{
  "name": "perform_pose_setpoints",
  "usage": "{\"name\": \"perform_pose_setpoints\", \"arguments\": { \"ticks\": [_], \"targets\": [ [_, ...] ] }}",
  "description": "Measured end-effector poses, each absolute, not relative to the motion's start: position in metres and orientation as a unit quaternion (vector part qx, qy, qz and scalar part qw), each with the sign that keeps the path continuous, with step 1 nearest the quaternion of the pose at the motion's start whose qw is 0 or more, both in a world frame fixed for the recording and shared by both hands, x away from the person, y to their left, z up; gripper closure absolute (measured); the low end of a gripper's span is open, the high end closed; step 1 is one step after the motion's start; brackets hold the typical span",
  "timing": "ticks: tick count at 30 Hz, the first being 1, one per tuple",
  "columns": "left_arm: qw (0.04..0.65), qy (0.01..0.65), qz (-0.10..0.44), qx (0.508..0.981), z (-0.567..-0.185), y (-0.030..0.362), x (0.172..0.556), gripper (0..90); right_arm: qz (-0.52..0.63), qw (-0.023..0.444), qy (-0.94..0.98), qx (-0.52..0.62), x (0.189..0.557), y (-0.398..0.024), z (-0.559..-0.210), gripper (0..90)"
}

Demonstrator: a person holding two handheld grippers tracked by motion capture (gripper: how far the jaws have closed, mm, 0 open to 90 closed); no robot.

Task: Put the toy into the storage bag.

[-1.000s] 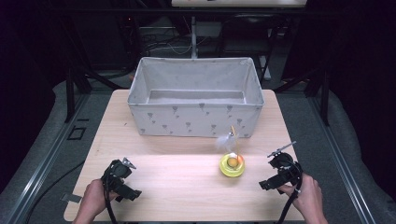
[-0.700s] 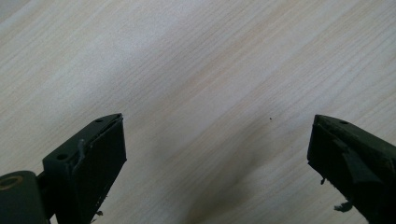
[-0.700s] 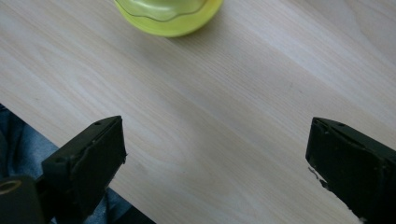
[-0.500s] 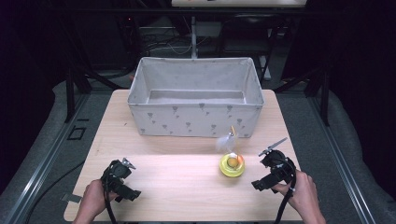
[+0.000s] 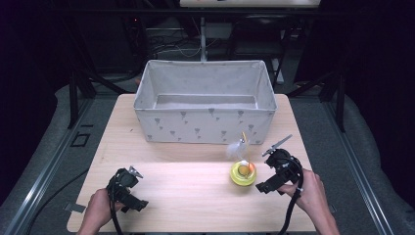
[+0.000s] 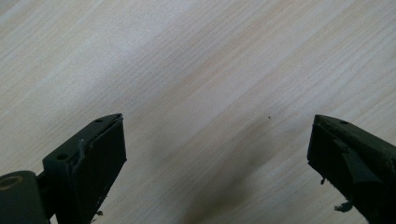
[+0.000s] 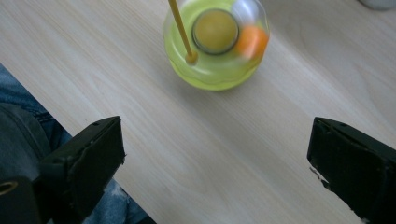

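A round yellow-green toy (image 5: 243,173) with an orange ball inside and a thin stick topped by a white feather (image 5: 237,148) stands on the wooden table (image 5: 186,186), just in front of the fabric bin. My right gripper (image 5: 262,172) is close to the toy's right side, open, its jaws wide apart over bare wood. In the right gripper view the toy (image 7: 215,43) sits ahead of the jaws, and the right gripper (image 7: 217,163) holds nothing. My left gripper (image 5: 128,188) rests low near the front left of the table; in the left gripper view it (image 6: 217,158) is open over bare wood.
A large light grey fabric bin (image 5: 205,124) with a small printed pattern stands at the back of the table, open on top with nothing seen inside. The table's near edge and a blue-jeaned leg (image 7: 28,116) show in the right gripper view. Dark floor surrounds the table.
My right gripper has moved left toward the yellow-green toy. The left gripper has stayed where it was.
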State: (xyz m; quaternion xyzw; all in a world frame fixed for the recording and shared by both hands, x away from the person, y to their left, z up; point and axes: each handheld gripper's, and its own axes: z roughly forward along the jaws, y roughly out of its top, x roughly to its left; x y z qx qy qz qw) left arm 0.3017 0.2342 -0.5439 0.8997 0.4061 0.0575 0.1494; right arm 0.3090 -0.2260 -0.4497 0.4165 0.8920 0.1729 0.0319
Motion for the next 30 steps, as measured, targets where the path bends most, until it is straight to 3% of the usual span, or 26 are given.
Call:
{"name": "perform_pose_setpoints", "arguments": {
  "ticks": [24,30],
  "targets": [
    [0.149,0.408,0.055,0.899,-0.544,0.235,0.302,4.6,0.186,0.054,0.907,0.373,0.334,-0.19,-0.419,0.0],
    [0.148,0.408,0.054,0.899,-0.544,0.235,0.302,4.6,0.188,0.055,0.911,0.363,0.341,-0.182,-0.409,10.0]
  ]
}}
